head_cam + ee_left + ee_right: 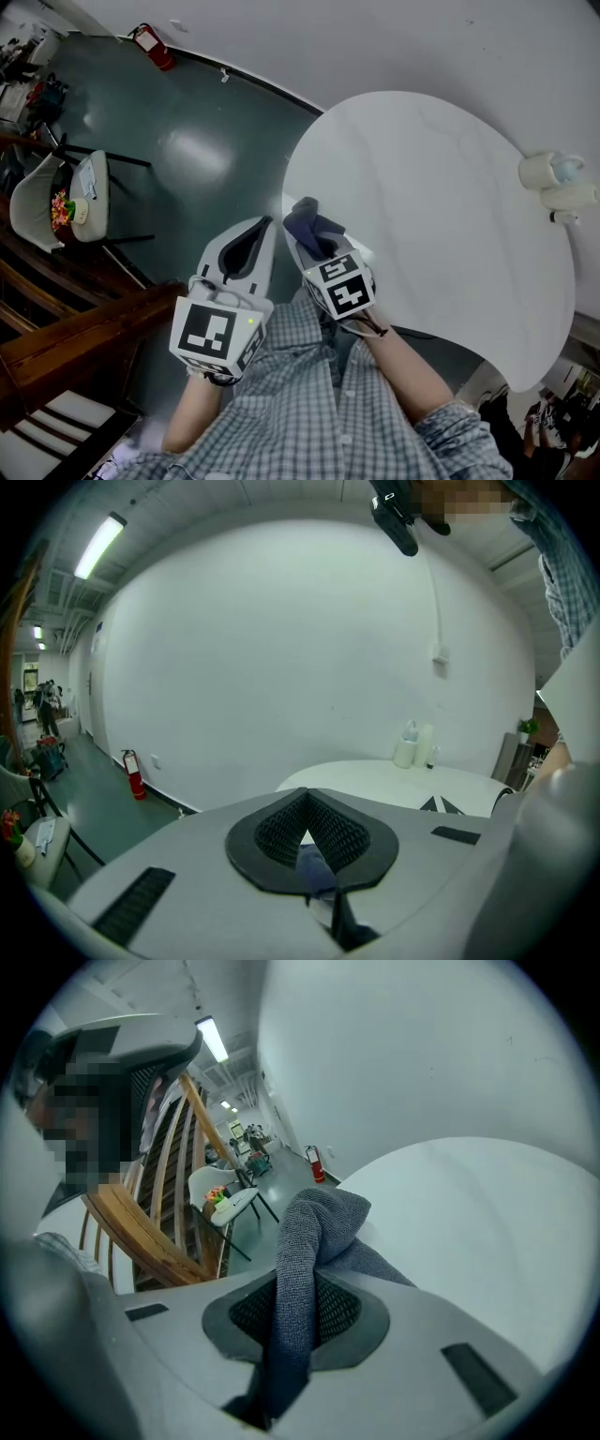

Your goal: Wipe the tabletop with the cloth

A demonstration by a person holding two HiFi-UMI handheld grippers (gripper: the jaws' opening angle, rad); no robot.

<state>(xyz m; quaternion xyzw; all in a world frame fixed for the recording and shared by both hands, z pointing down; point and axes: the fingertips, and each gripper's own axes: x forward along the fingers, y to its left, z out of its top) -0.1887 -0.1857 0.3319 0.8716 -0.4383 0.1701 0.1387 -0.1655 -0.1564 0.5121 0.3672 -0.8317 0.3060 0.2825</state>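
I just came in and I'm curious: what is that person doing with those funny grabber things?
A person holds a gripper in each hand. The right gripper has its jaws clamped on a grey-blue cloth right at the near edge of the round white table. The left gripper is shut on nothing and sits beside it, off the table over the floor. Two white containers stand at the far edge.
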